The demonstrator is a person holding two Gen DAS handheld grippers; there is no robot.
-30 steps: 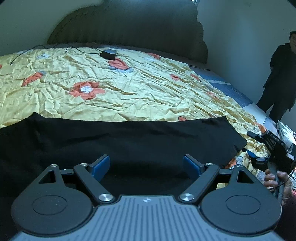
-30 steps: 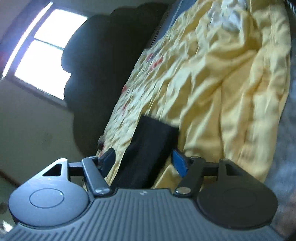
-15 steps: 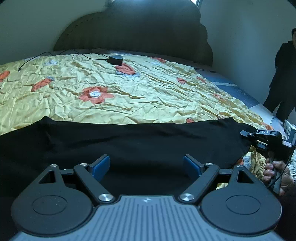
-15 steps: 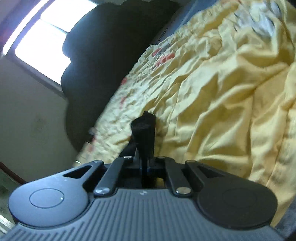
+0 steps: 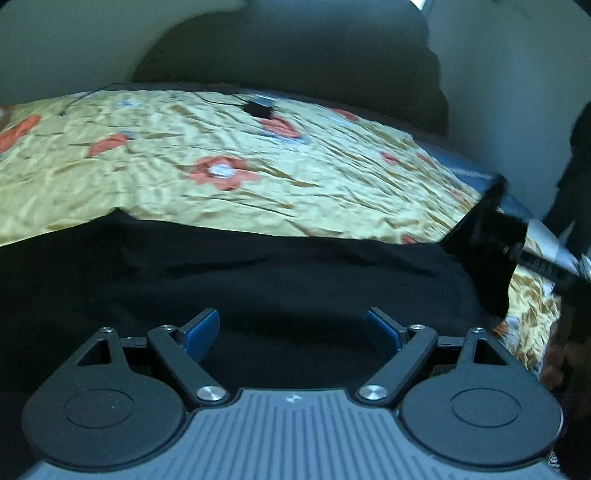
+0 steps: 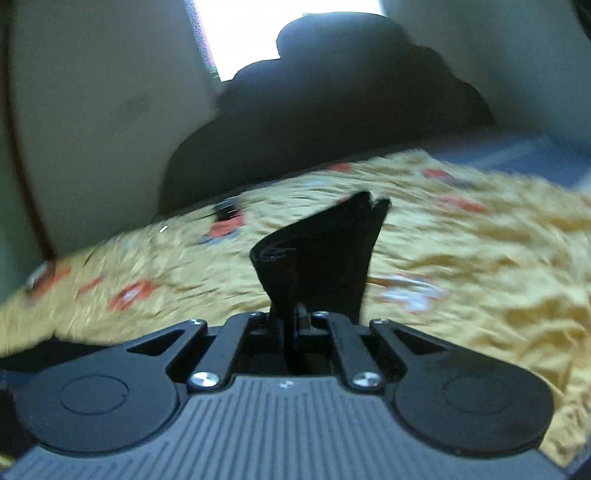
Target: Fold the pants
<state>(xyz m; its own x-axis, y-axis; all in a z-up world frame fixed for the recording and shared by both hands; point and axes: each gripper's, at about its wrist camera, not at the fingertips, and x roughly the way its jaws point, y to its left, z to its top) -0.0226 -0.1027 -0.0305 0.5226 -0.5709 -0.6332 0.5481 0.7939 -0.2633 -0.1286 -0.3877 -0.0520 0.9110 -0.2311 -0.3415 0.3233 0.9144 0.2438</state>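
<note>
Black pants (image 5: 258,273) lie spread across the near part of a bed with a yellow flowered cover (image 5: 295,177). My left gripper (image 5: 293,328) is open, low over the dark cloth, holding nothing. My right gripper (image 6: 290,325) is shut on the end of the pants (image 6: 325,258), which stands up from its jaws. In the left wrist view the right gripper (image 5: 517,254) is at the far right, lifting that end of the pants off the bed.
A dark padded headboard (image 5: 295,55) stands at the back of the bed. A small black box with a cable (image 5: 258,107) lies on the cover near it. A person in dark clothes (image 5: 576,177) stands at the right. A bright window (image 6: 280,29) is behind the headboard.
My right gripper closed on the end of the pants and has lifted it, swinging toward the headboard. My left gripper stayed open and dropped a little lower over the cloth.
</note>
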